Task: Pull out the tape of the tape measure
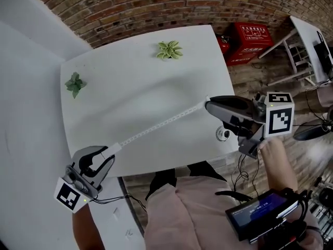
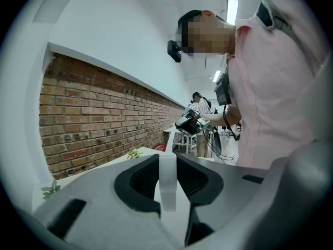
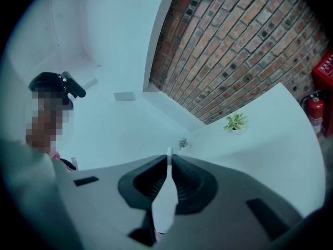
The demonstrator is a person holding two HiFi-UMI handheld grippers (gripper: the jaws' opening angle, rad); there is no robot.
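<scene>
A white tape (image 1: 156,125) stretches slantwise over the white table (image 1: 140,82), between my two grippers. At the table's near left corner my left gripper (image 1: 110,151) is shut on the small white tape measure case (image 1: 114,148). In the left gripper view that case (image 2: 167,184) stands as a white block pinched between the dark pads (image 2: 141,180) of the left gripper (image 2: 167,163). At the table's right edge my right gripper (image 1: 208,104) is shut on the tape's free end. In the right gripper view the thin tape end (image 3: 169,166) sits edge-on in the right gripper (image 3: 169,160).
Two small green plants stand on the table, one at the far side (image 1: 169,50) and one at the left (image 1: 75,83). A red fire-extinguisher box (image 1: 251,41) sits on the floor by the brick wall (image 1: 156,4). Another white table (image 1: 308,34) stands at the far right.
</scene>
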